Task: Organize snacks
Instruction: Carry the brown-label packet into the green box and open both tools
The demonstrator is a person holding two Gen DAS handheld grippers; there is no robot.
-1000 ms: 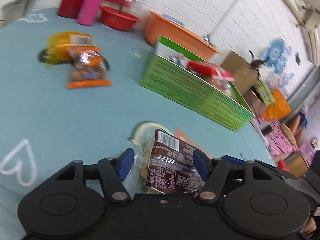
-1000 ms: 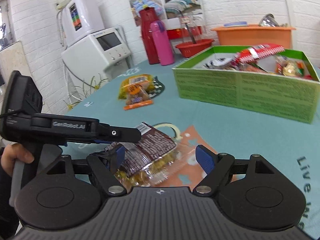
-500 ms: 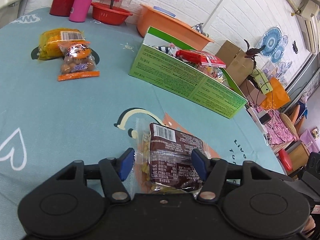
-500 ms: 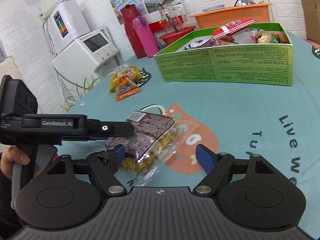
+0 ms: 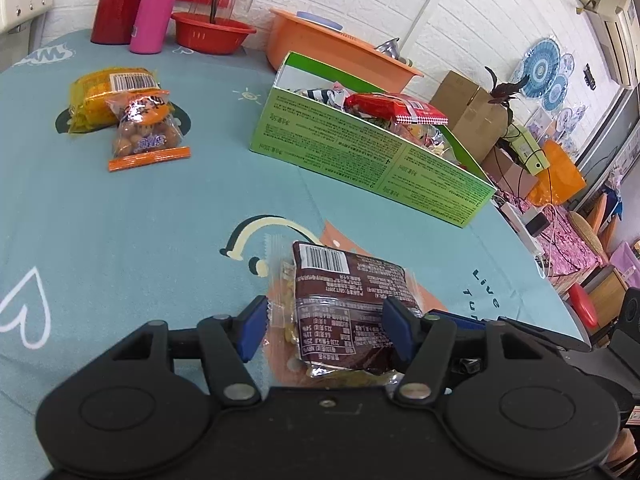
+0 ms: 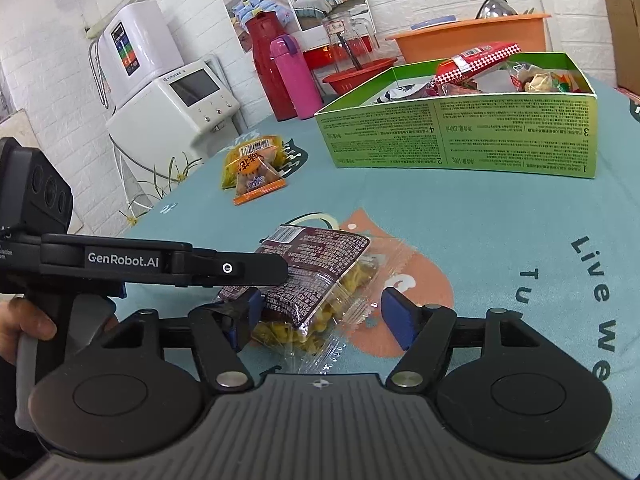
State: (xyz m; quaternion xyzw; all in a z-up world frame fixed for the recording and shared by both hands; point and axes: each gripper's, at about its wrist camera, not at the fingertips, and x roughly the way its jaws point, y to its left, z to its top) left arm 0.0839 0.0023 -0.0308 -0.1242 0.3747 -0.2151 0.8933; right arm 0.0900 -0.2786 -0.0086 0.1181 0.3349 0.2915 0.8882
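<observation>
Two claws meet low over the teal bench (image 5: 120, 216), near the green box (image 5: 372, 156) of snacks. Left claw (image 5: 324, 328), just narrowed, brackets the brown snack packet (image 5: 344, 292) lying there; right claw (image 6: 320, 316) stands open and empty alongside.

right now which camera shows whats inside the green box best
The right wrist view. It looks over the green box front wall, showing the red checkered packet and wrapped snacks across its interior. The left wrist view shows the box at an angle, so its near wall hides most contents besides the red packet.
</observation>
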